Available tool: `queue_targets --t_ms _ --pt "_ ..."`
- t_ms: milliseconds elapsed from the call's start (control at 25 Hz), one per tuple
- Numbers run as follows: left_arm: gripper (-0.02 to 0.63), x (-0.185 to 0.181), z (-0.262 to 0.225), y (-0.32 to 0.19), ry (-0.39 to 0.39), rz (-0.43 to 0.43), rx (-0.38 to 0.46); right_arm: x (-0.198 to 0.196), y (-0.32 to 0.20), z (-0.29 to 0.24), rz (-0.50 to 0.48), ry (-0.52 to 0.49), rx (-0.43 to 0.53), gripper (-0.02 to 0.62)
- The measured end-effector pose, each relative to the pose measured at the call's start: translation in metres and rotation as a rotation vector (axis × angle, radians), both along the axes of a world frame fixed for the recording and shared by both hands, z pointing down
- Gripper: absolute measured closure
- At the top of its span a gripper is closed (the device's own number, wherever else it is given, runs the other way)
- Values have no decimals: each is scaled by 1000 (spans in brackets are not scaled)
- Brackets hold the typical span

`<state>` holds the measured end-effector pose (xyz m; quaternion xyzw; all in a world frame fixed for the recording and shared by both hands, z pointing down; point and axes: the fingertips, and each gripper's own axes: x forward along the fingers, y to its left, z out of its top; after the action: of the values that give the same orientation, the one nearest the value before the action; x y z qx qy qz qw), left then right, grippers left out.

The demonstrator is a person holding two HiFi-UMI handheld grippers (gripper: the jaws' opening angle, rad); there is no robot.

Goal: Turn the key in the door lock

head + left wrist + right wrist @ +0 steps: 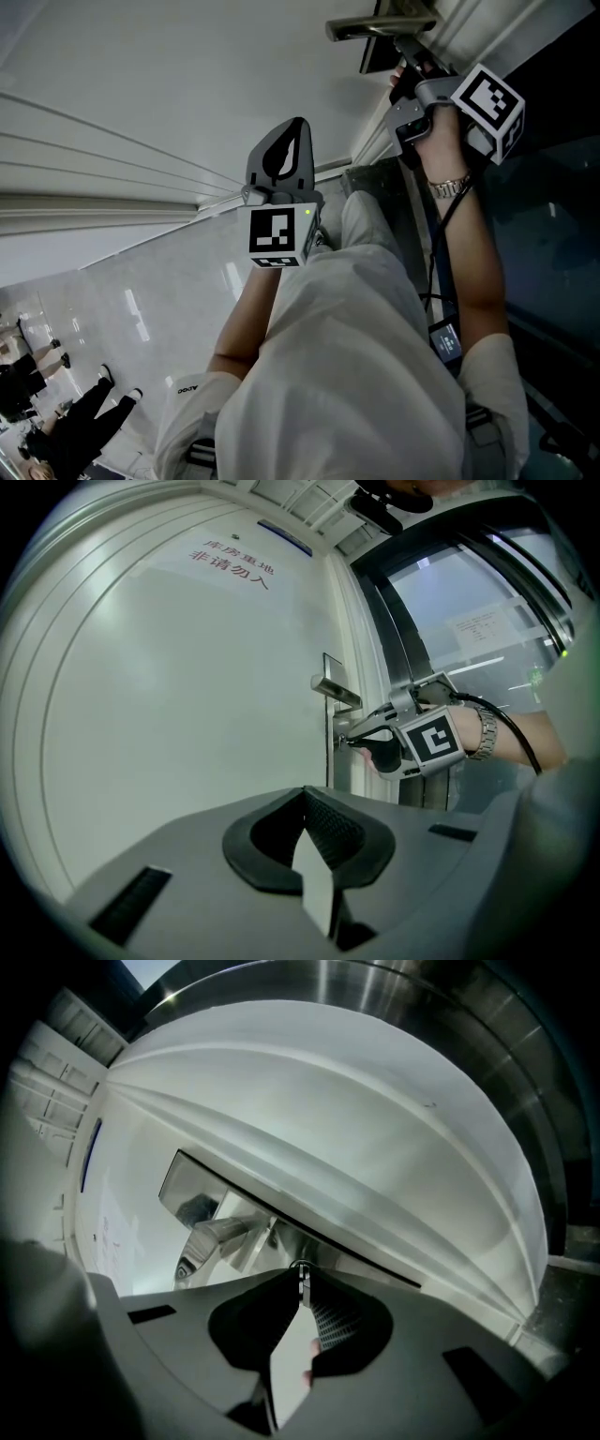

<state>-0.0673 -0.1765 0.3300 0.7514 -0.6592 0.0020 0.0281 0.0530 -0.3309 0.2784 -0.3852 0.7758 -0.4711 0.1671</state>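
The white door (187, 714) has a metal lever handle (336, 690) at its edge. My right gripper (352, 742) points level at the lock just below that handle. In the right gripper view its jaws (302, 1290) are pressed together on a small metal key (301, 1273), which sticks into the lock under the handle (214, 1239). The head view shows the right gripper (405, 58) up against the door beside the handle (380, 26). My left gripper (298, 127) is held back from the door, shut with nothing in it (305, 794).
A dark metal frame with a glass panel (469, 630) stands right of the door. Red characters (230, 560) are printed high on the door. My own light-trousered leg (356, 309) fills the lower head view. Some people (56, 412) stand far off on the pale floor.
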Motion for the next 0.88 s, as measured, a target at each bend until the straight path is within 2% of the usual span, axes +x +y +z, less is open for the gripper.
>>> queue_targets --t_ms 80,240,480,680,880 --pt "598 0 0 1 1 1 2 -1 -1 -1 -16 10 15 576" --pt "598 1 1 2 3 4 1 -6 4 -5 -66 96 103 486" --pt "598 -2 2 5 -2 -3 -4 -3 15 -5 -93 473 353 464" --pt "598 -5 0 8 -4 -13 -3 0 19 3 -133 692 458 463" --pt "598 -5 1 8 -8 -15 -6 -2 24 3 -163 979 653 453"
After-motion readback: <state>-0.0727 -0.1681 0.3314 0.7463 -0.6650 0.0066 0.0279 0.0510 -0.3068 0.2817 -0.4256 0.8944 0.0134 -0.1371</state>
